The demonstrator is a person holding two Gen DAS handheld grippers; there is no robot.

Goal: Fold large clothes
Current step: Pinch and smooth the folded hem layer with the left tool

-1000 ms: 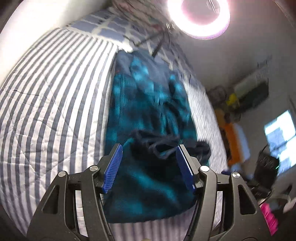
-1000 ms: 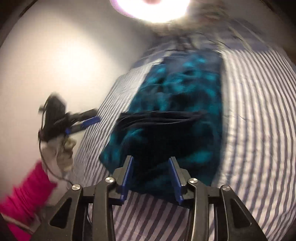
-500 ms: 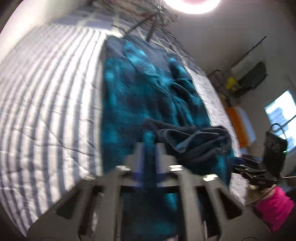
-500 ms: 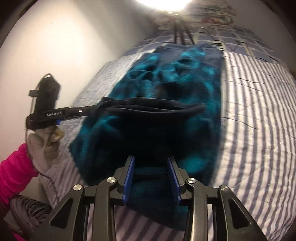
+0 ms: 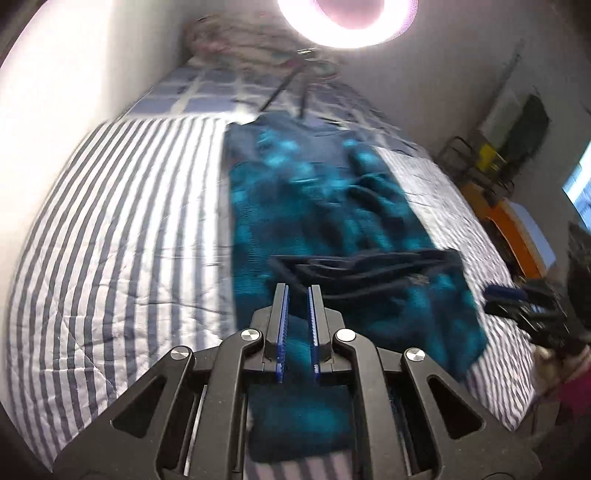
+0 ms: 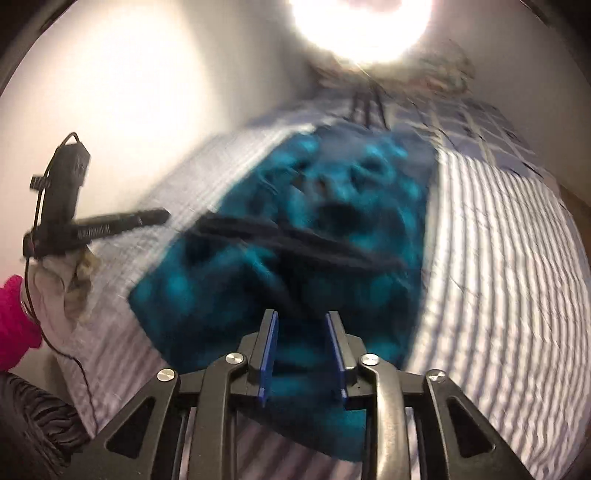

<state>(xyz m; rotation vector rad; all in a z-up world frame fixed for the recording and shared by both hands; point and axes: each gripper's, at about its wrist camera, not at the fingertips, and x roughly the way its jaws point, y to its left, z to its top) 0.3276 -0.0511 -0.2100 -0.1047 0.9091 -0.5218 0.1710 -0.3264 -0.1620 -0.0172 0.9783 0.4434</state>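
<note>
A large teal and dark blue mottled garment [image 5: 314,206] lies lengthwise on a striped bedspread [image 5: 110,221]. A dark band [image 5: 369,266] of it runs across the near part. My left gripper [image 5: 296,291] is shut at the band's left end, with cloth in the narrow slit between the pads. The right wrist view shows the garment [image 6: 351,192] blurred, and the left gripper [image 6: 162,216] at the end of the dark band [image 6: 295,240]. My right gripper [image 6: 301,321] has its jaws closing, with teal cloth seen between them. I cannot tell whether its pads touch the cloth.
A bright ring light [image 5: 347,14] on a stand is at the bed's far end, beside a checked pillow area [image 5: 207,92]. A white wall [image 6: 129,92] runs along one side. A gloved hand [image 6: 62,280] and pink sleeve [image 6: 11,321] hold the left gripper. Orange furniture [image 5: 517,236] stands past the bed.
The left jaws went from wide apart to shut at the dark band. The right jaws narrowed. The band, bunched a second ago, now stretches straight across the garment.
</note>
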